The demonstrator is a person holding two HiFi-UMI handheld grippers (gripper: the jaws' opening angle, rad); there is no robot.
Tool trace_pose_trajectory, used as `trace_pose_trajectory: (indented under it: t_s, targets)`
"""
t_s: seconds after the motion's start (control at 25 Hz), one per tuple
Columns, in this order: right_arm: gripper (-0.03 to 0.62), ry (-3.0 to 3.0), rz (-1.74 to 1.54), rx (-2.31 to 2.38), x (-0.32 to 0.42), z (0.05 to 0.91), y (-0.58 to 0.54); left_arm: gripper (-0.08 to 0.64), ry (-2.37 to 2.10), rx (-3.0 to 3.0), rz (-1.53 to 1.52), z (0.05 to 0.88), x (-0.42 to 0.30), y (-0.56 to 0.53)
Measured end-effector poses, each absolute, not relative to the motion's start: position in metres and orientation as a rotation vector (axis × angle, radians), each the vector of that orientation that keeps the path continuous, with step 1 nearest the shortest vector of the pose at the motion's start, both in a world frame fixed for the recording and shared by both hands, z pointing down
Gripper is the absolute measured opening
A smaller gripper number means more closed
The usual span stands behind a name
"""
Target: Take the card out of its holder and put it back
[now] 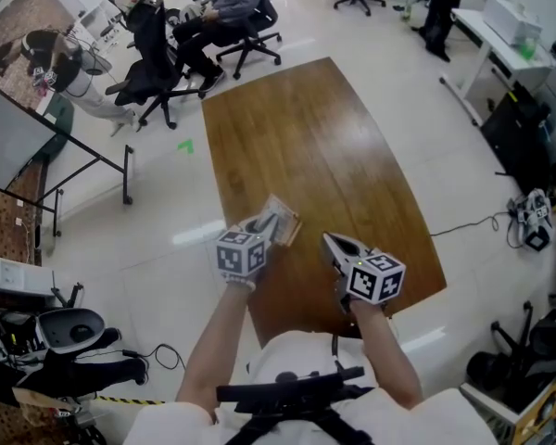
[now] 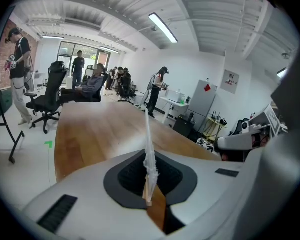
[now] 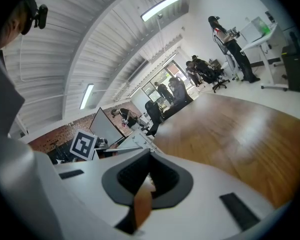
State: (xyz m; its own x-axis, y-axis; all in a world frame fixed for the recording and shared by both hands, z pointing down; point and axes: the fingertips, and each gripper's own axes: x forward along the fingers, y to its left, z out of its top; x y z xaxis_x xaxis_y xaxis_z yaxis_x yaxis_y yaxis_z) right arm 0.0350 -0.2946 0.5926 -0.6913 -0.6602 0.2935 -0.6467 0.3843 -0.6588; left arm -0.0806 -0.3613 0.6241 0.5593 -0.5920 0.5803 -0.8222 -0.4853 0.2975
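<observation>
The left gripper (image 1: 267, 226) is clamped on the card holder (image 1: 282, 219), a thin clear sleeve that sticks out ahead of its tips over the near part of the wooden desk (image 1: 306, 137). In the left gripper view the jaws press together on the holder (image 2: 148, 134), which is seen edge-on and rises nearly upright from between the pads. A thin tan edge shows at its lower end, down inside the grip. Whether that edge is the card itself cannot be told.

The right gripper (image 1: 331, 242) is held just to the right of the left one, apart from the holder, and its tips point toward the same part of the desk. In the right gripper view its jaws (image 3: 148, 176) are together. Only a sliver of the brown desk shows through the slot below them, and nothing can be made out as held. The left gripper's marker cube (image 3: 84, 145) shows off to the left of these jaws.

Beyond the far end of the desk, ahead of both grippers, stand black office chairs (image 1: 153, 58).
</observation>
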Motion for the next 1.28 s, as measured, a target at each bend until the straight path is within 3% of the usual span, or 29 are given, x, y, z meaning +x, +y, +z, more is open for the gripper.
trace_pose_trajectory:
  t_s: [1.28]
  targets:
    - [0.005, 2.536, -1.266, -1.268, 0.045, 0.604, -0.297, 0.014, -1.083, 2.266, 0.626, 0.643, -0.078, -0.36]
